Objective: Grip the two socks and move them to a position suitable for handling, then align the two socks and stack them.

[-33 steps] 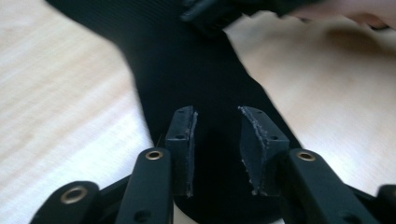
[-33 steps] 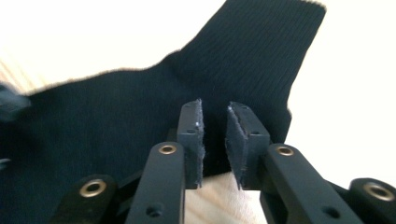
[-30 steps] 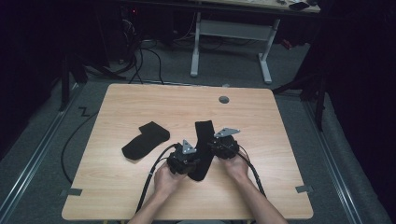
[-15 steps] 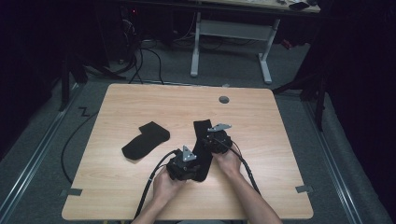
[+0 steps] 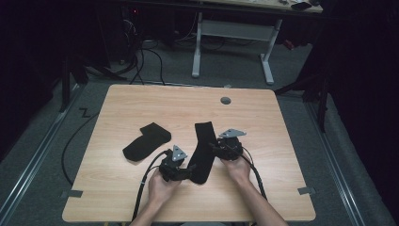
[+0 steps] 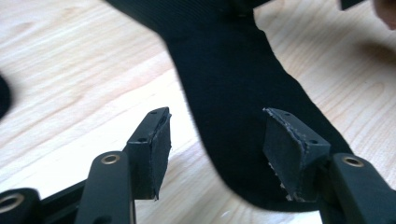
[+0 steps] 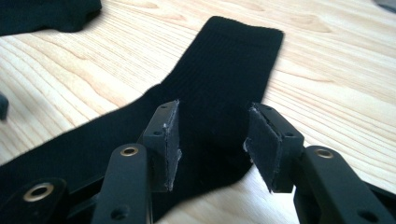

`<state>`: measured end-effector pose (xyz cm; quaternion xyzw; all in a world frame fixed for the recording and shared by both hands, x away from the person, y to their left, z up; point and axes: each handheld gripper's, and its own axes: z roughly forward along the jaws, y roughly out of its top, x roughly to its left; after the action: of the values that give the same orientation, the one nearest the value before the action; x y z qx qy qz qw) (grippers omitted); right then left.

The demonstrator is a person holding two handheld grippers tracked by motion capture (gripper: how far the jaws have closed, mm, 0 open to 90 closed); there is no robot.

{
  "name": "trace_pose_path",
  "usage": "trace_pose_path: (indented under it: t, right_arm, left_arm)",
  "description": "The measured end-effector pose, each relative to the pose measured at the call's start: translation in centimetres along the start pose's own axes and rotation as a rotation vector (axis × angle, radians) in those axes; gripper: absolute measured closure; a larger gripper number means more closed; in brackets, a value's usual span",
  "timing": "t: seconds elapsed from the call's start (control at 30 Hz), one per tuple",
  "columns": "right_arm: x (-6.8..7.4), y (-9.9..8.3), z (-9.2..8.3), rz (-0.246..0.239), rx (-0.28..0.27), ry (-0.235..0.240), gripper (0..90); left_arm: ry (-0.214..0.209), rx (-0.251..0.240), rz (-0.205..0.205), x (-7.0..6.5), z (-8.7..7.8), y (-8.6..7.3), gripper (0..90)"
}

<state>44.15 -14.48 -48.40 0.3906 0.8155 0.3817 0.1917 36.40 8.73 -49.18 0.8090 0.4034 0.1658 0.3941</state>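
A long black sock (image 5: 203, 149) lies flat on the wooden table (image 5: 282, 179), cuff to the far side and toe end nearest the person. My left gripper (image 5: 187, 172) is at its toe end. In the left gripper view the sock (image 6: 233, 93) runs under and between the pads of my left gripper (image 6: 215, 144), which do not press on it. My right gripper (image 5: 215, 149) is at the sock's middle, and the sock's leg (image 7: 224, 79) passes between my right gripper's (image 7: 212, 140) spread pads. Both pairs of jaws have just been opening. A second black sock (image 5: 146, 141) lies folded to the left.
A grey round grommet (image 5: 226, 100) sits near the table's far edge. Cables (image 5: 146, 183) trail from both grippers over the near edge. Grey tape marks (image 5: 306, 190) stick to the near corners. A white desk frame (image 5: 230, 42) stands on the floor beyond.
Both grippers let go of the long sock and their jaws widened. The left gripper slid back toward the near left. The sock now lies longer and flatter.
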Motion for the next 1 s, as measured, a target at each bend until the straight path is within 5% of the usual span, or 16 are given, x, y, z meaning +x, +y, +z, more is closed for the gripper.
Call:
trace_pose_path:
  t: [0.47,1.0]
  right_arm:
    - [-1.8,-3.5,-3.7,0.044,-0.038,-0.065,52.0]
    - [-5.0,-8.1,-7.9,0.053,0.004,-0.187,53.1]
  left_arm:
    - [0.087,-0.042,-0.065,3.0,-1.8,-0.7,44.8]
    - [0.184,-0.044,-0.138,6.9,-3.8,-1.4,40.1]
